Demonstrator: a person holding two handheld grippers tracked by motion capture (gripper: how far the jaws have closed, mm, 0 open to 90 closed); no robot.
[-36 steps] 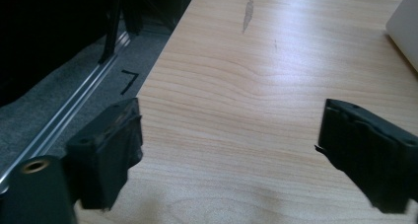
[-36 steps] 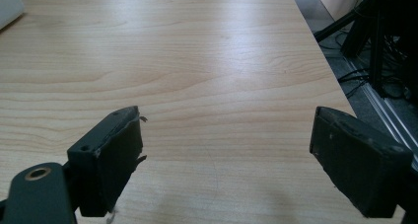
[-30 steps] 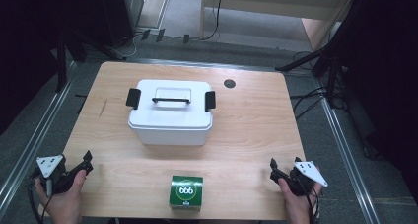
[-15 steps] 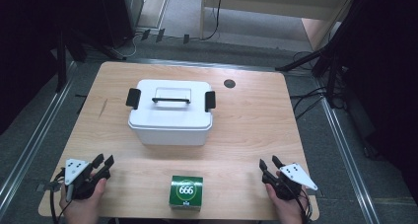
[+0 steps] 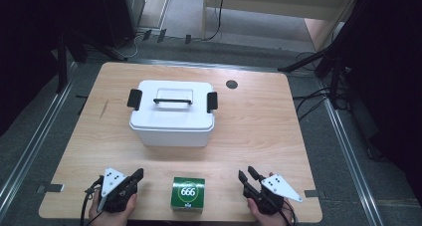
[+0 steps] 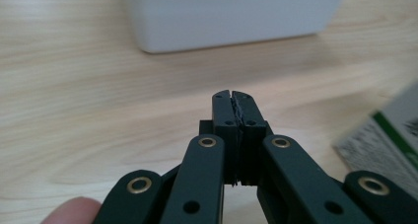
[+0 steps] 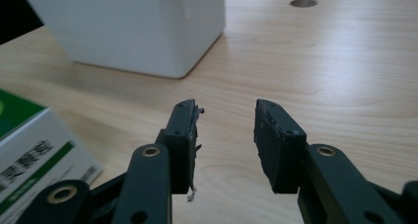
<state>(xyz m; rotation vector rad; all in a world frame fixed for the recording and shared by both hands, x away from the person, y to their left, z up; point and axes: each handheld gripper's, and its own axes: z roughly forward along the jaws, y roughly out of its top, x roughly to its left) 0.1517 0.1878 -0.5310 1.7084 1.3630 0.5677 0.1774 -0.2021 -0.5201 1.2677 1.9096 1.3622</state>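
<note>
High view, near table edge. The green box (image 5: 187, 193) sits squarely between my two grippers, touching neither. From the left gripper (image 5: 135, 175) it lies at about 3 o'clock; from the right gripper (image 5: 246, 173) at about 9 o'clock. Both seem about equally near. The left jaws have just been closing and now meet on nothing; the right jaws, also just closing, stand partly apart and empty. The white lidded bin (image 5: 172, 113) stands at 12 o'clock from the box, well apart.

Even light, blurred gripper-view backgrounds
</note>
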